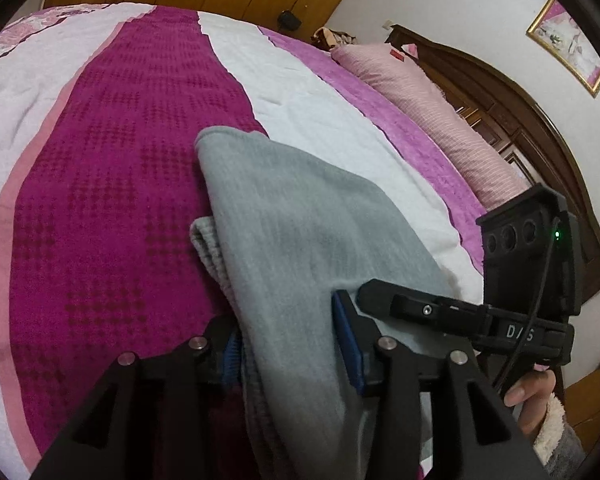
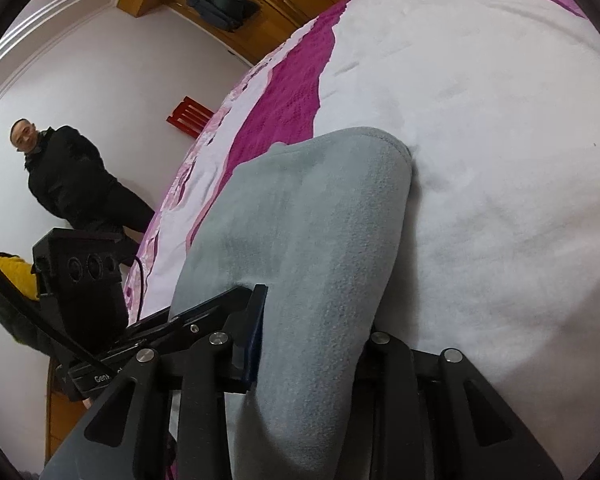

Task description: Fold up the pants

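Observation:
Grey fleece pants [image 1: 300, 232] lie folded on the bed, and both grippers hold them. My left gripper [image 1: 290, 348] is shut on the pants, the cloth bunched between its blue pads [image 1: 350, 344]. A ribbed cuff or waistband [image 1: 210, 248] shows under the fold at the left. My right gripper [image 2: 312, 336] is shut on the pants [image 2: 320, 224], which drape over and hide its right finger. The right gripper [image 1: 432, 310] also shows in the left wrist view, beside the cloth. The left gripper [image 2: 96, 280] shows in the right wrist view at the left.
The bed has a magenta, white and pink patterned cover [image 1: 112, 168]. A pink pillow [image 1: 432, 112] and a dark wooden headboard [image 1: 512, 112] stand at the right. Two people [image 2: 68, 176] are by the white wall beside the bed.

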Tool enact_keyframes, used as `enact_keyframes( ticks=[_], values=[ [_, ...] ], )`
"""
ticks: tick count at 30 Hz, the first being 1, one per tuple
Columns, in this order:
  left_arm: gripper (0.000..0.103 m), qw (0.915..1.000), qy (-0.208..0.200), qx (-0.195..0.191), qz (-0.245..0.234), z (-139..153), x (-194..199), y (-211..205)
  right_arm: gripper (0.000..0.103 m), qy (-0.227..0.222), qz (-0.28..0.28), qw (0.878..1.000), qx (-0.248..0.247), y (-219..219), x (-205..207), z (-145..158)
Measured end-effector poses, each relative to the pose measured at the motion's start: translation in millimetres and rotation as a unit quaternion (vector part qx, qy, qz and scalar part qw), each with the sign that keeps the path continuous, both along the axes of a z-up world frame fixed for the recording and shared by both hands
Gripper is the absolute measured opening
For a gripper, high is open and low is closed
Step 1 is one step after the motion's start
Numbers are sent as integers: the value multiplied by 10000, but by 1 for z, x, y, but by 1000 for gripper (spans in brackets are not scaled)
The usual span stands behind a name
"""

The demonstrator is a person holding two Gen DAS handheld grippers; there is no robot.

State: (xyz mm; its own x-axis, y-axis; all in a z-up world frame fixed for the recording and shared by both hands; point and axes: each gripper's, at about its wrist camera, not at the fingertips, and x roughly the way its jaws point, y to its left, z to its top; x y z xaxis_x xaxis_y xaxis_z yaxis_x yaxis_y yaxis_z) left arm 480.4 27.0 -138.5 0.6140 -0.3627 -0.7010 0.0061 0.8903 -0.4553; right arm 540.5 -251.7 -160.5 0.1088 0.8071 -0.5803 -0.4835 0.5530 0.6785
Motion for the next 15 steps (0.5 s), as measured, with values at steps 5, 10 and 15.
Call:
enact_keyframes(
  ticks=[5,10,15],
  values=[
    [54,9991,96,405,70,13,-10,-3,50,-10,-73,9996,-275,6,-1,14],
    [67,9972,3,747,8,41,-25,-10,75,-484,-151,9924,-1124,5,-16,44],
    [83,9871,-790,1393,76,106,-65,-26,82,-1555,-534,9823,-895,-20,-57,107]
  ],
)
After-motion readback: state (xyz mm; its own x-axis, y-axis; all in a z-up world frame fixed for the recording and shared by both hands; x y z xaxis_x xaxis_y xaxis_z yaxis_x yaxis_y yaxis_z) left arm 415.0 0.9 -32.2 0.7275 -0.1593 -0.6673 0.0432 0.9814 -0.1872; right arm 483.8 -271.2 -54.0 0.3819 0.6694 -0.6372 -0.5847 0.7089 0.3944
